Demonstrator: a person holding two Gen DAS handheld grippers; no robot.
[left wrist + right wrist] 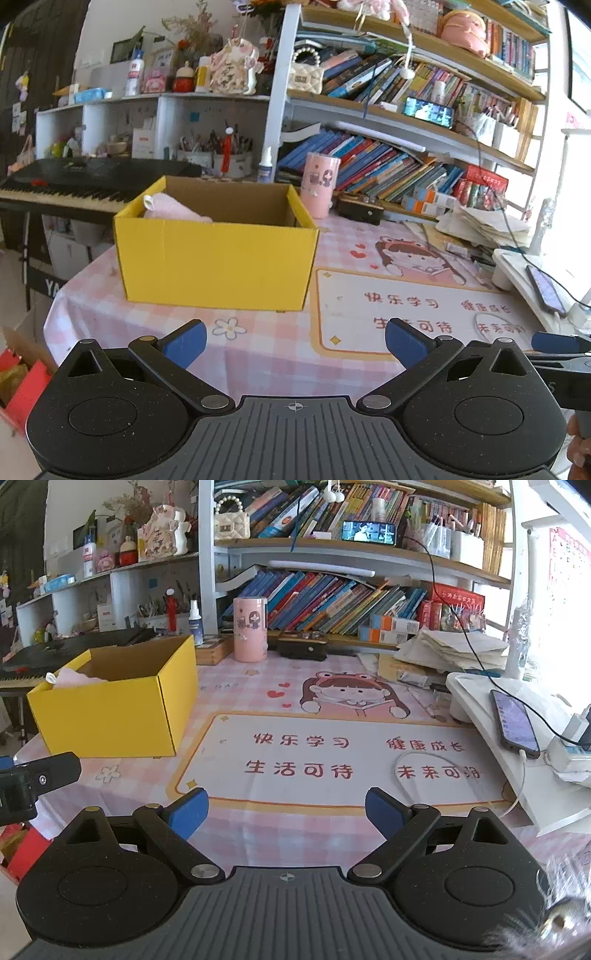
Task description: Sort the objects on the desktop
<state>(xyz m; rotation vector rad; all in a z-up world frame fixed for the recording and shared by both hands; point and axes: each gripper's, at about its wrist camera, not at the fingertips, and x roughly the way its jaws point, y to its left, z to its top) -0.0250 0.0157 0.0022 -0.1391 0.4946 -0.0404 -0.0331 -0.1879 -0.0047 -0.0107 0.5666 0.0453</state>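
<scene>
A yellow cardboard box (218, 258) stands open on the pink checked desk, straight ahead of my left gripper (295, 343). A pink soft item (173, 212) lies inside its left end. The left gripper is open and empty, above the desk's near edge. My right gripper (286, 812) is open and empty, over the desk mat (332, 760). The box (110, 709) is to its left in the right wrist view, with the pink item (74, 677) inside. A white cable loop (406, 775) lies on the mat's right side.
A pink cup (250, 629) and a black case (301, 648) stand at the back by the bookshelf. A white stand (517, 738) with a phone (515, 723) sits at the right. Papers (454, 650) are stacked behind. A keyboard piano (74, 184) lies left.
</scene>
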